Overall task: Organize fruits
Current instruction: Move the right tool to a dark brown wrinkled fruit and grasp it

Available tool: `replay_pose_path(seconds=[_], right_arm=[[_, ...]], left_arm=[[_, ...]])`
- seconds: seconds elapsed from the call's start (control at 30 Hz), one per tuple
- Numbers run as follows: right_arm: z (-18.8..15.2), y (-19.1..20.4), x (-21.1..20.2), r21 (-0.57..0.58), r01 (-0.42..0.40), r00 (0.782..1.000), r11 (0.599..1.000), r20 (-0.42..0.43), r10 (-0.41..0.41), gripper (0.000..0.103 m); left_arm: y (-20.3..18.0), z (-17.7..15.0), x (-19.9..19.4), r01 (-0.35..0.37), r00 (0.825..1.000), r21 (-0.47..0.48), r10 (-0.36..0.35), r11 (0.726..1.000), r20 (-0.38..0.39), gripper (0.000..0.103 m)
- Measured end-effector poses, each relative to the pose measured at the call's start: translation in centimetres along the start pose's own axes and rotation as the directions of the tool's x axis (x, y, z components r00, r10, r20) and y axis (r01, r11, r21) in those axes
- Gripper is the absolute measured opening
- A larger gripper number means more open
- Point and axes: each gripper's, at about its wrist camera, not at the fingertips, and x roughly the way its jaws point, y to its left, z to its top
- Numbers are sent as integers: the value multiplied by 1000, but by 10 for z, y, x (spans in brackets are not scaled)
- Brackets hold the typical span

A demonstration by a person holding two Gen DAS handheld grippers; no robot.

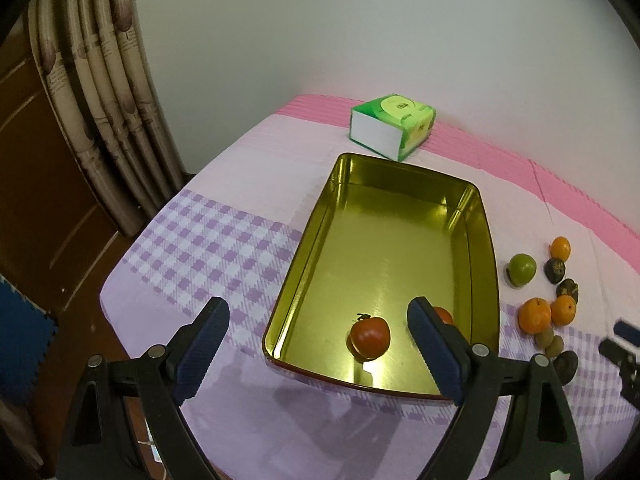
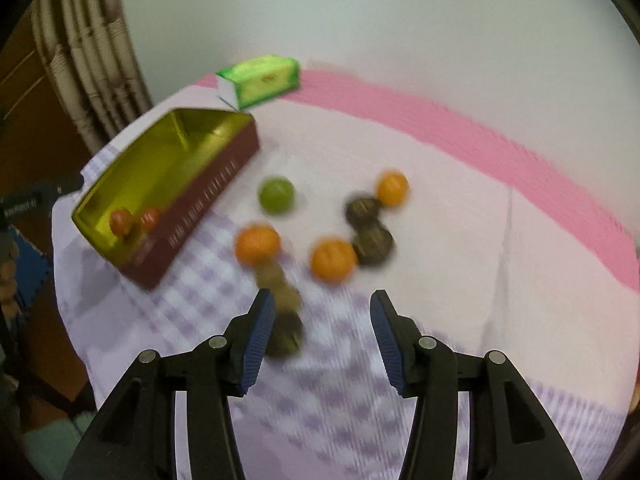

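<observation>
A gold metal tin (image 1: 400, 240) lies open on the table, with two red tomatoes (image 1: 370, 336) at its near end; one (image 1: 444, 314) is partly hidden by a finger. My left gripper (image 1: 318, 344) is open and empty above the tin's near edge. To the tin's right lie a green fruit (image 1: 522, 269), three oranges (image 1: 534, 315), dark fruits (image 1: 555, 270) and small brown ones (image 1: 549, 339). In the blurred right wrist view my right gripper (image 2: 322, 326) is open and empty, just above the table near a dark fruit (image 2: 285, 335), with oranges (image 2: 333, 261) and the green fruit (image 2: 276, 195) ahead. The tin (image 2: 160, 184) is to the left.
A green tissue pack (image 1: 394, 124) lies at the far table edge by the white wall. Curtains (image 1: 100, 92) and a brown door stand to the left. The table's left and near edges drop to the floor. A checked purple cloth (image 1: 208, 248) covers the table.
</observation>
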Motion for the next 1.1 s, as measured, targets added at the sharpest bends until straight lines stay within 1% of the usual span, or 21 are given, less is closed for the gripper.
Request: replay_pose_path(seconds=[0.1,0.2,0.27,0.37,0.77,0.87,0.9,0.93,0.97,1.1], right_arm=[[-17,0,7,17,-26,999,1000,-30,26,51],[-26,9,16,9,-55,997,998,-50,55,51],[-27,16,23,-8,-71,996,997,-58,71,51],[-26,25,31,-38,-69,996,997,-60,67,51],[-21,30,58,-39,-67,995,997,-73,64,51],[-23,30,59,-32,-69,996,997,-62,67,47],[-23,30,58,-32,-67,996,997,-55,65,44],[-24,30,58,-31,-67,996,997,-53,65,37],[-24,29,58,-29,-67,997,997,-50,65,35],[-26,25,57,-17,-63,997,998,-42,62,35]], left_arm=[[-3,-2,-1,-3,1000,13,3,1000,-2,88],[-6,-3,-2,-3,1000,23,3,1000,0,88],[-8,-3,-2,-6,1000,30,6,1000,3,88],[-10,-4,-2,-10,1000,40,10,999,0,88],[-11,-5,2,-4,1000,48,5,999,-14,89],[-12,-5,2,-7,1000,48,7,999,-15,89],[-12,-5,2,-8,1000,48,8,999,-16,89],[-12,-5,2,-7,1000,48,7,999,-17,89],[-12,-5,3,-6,1000,48,7,999,-17,89],[-13,-5,3,-8,1000,49,9,999,-17,89]])
